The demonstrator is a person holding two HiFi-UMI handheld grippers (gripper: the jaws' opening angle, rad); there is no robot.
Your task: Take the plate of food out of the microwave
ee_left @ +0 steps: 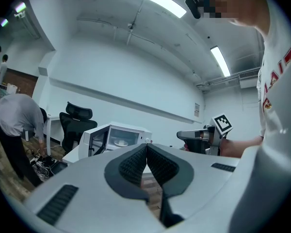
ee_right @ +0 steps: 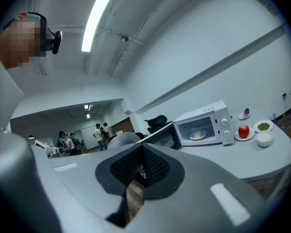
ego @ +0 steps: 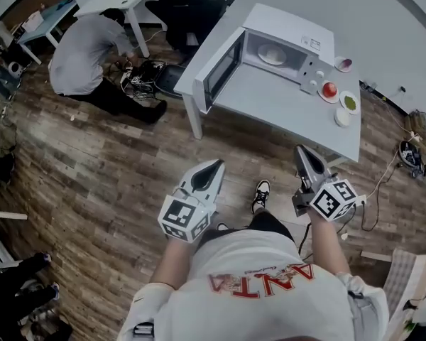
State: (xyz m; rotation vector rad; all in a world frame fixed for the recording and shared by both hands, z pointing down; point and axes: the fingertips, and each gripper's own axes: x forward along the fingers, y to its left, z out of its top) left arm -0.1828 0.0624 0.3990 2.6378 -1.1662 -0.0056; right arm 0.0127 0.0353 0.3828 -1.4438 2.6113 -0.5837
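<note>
Approach step, judged: left claw (ego: 216,166) and right claw (ego: 302,152) both pinched shut, empty, lower centre, well apart from plate (ego: 272,54) inside open microwave (ego: 292,28) on surface (ego: 284,112), upper right; next, probably stepping closer, opening a claw, reaching for the rim.

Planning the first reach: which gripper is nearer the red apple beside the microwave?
Right. The right gripper hangs just off the table's front edge, short of the apple; the left gripper hangs well to its left, farther away.
</note>
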